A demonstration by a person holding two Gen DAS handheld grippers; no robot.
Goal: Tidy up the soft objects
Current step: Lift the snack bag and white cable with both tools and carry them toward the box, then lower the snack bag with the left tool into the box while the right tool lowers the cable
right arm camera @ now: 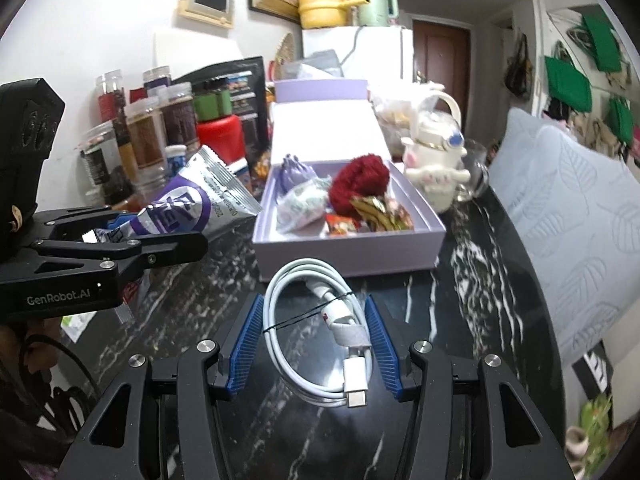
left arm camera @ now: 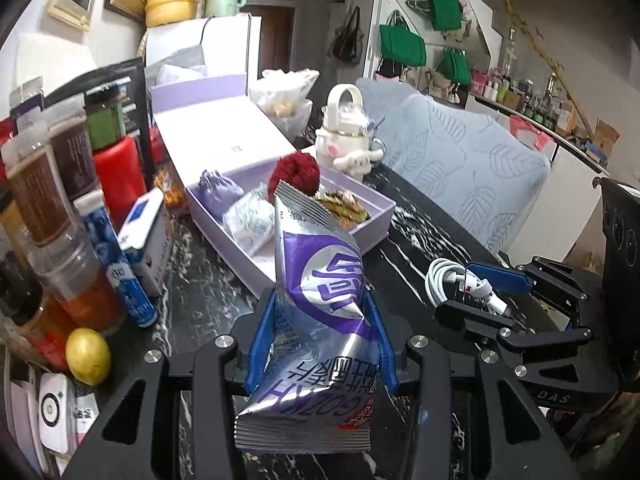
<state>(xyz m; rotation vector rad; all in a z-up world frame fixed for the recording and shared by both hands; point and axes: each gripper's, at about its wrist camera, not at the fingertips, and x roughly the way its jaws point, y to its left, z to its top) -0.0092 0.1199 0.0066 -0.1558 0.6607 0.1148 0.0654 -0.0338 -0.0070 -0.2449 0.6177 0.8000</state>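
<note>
My left gripper is shut on a silver and purple snack bag, which stands crumpled between the blue pads above the dark marble table. The right gripper is shut on a coiled white charging cable. An open lilac box lies ahead of both. It holds a purple pouch, a pale wrapped packet, a red fluffy item and gold and red wrappers. From the left wrist view the right gripper with the cable shows at right; the box sits behind the bag.
Jars and bottles crowd the left side, with a red canister, a yellow lemon and a blue-white box. The box lid leans behind. A white character bottle and a light-blue chair stand at right.
</note>
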